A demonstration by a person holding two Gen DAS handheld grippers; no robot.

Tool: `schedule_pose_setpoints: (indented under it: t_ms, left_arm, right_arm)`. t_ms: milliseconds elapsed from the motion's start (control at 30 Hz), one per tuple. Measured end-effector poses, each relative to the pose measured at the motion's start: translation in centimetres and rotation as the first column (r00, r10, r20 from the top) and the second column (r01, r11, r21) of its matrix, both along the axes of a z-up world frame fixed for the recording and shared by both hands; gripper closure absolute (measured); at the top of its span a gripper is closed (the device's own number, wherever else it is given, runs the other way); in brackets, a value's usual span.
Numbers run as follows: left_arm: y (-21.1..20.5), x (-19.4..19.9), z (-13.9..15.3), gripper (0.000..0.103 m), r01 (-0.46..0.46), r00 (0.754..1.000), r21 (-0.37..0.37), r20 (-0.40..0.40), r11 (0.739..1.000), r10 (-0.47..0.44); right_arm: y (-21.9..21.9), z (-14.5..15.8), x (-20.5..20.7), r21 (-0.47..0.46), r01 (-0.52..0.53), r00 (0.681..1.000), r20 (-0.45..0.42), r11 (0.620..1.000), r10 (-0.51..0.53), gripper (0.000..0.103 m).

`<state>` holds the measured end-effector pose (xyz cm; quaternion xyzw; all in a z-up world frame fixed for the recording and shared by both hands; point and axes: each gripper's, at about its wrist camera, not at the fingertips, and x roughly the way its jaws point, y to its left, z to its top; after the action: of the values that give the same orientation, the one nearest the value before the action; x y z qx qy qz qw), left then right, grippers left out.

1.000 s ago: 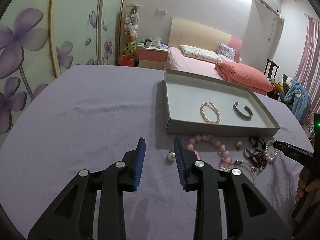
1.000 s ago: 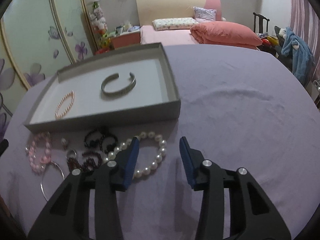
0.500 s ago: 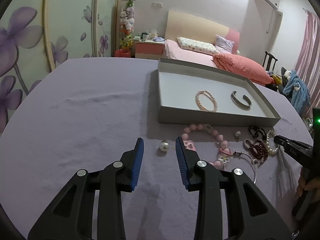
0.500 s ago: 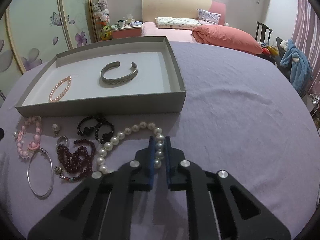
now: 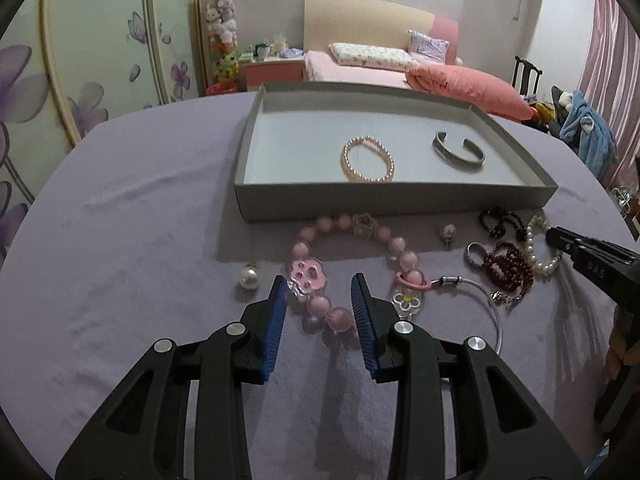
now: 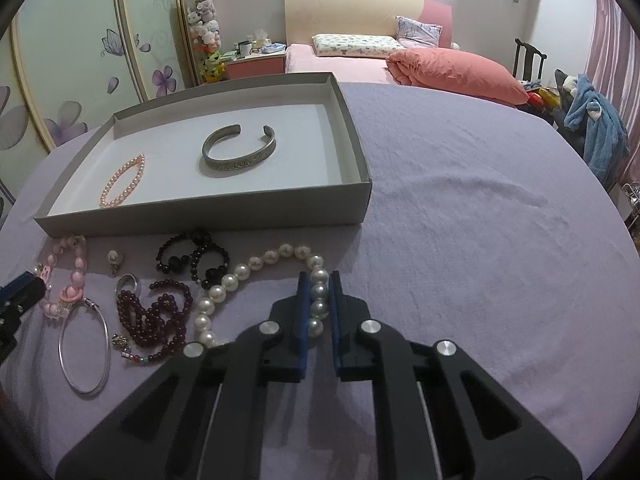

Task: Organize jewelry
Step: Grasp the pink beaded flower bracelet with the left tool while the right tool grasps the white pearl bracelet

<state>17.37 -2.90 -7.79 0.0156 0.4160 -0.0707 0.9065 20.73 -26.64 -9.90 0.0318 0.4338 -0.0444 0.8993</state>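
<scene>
Your right gripper point(image 6: 319, 280) is pinching the white pearl bracelet point(image 6: 256, 267), its 2 blue pads pressed against the beads on the strand's right side; the rest of the strand curves away to the left on the purple desk point(image 6: 460, 220). Just left of the pearls lie a dark red bead strand point(image 6: 160, 316), 2 black bead loops point(image 6: 192, 256), a silver ring point(image 6: 127, 282) and a thin silver hoop point(image 6: 84, 352).

Your left gripper point(image 5: 319, 284) is spread wide, its pads straddling the near beads of the pink bead bracelet point(image 5: 344, 256) (right by the pink flower charm point(image 5: 307, 274)) without clearly touching them. A single pearl earring point(image 5: 248, 278) sits just left of that gripper, apart from the bracelet.

Beyond both grippers stands the shallow grey tray point(image 6: 200, 216), its near wall close to the loose pieces. Inside it rest a small pink pearl bracelet point(image 6: 122, 186) on the left and a silver cuff bangle point(image 6: 239, 156) toward the middle, well apart from each other.
</scene>
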Motion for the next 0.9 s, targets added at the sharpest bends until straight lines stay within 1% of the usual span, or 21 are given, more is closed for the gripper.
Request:
schedule_pose_setpoints:
  t_ms: [200,567,600,700,900]
  left_arm:
    - [0.2,0.9,-0.5,0.069,-0.024,0.999,0.006,-0.023,1.000,0.024]
    - [-0.1,1.1,-0.5,0.070,-0.035,0.999,0.029,-0.023,0.999,0.036]
    - [-0.1,1.1,-0.5,0.070,-0.035,0.999,0.033,-0.023,0.999,0.036]
    - [-0.1,1.3,-0.5,0.079,-0.040,0.999,0.043,-0.022,0.998,0.041]
    - [0.0,1.3,-0.5,0.079,-0.035,0.999,0.040,-0.022,0.999,0.036]
  right_arm:
    - [0.0,0.0,0.0,-0.001,0.000,1.000,0.000,1.000,0.000,0.093]
    - [0.1,-0.1,0.1,-0.007,0.000,1.000,-0.001,1.000,0.000,0.092]
    - [0.2,-0.1,0.2,-0.006,0.000,1.000,-0.001,1.000,0.000,0.092]
    - [0.2,-0.1,0.2,-0.006,0.000,1.000,-0.001,1.000,0.000,0.092]
    - [0.2,-0.1,0.2,0.004,0.000,1.000,0.000,1.000,0.000,0.092]
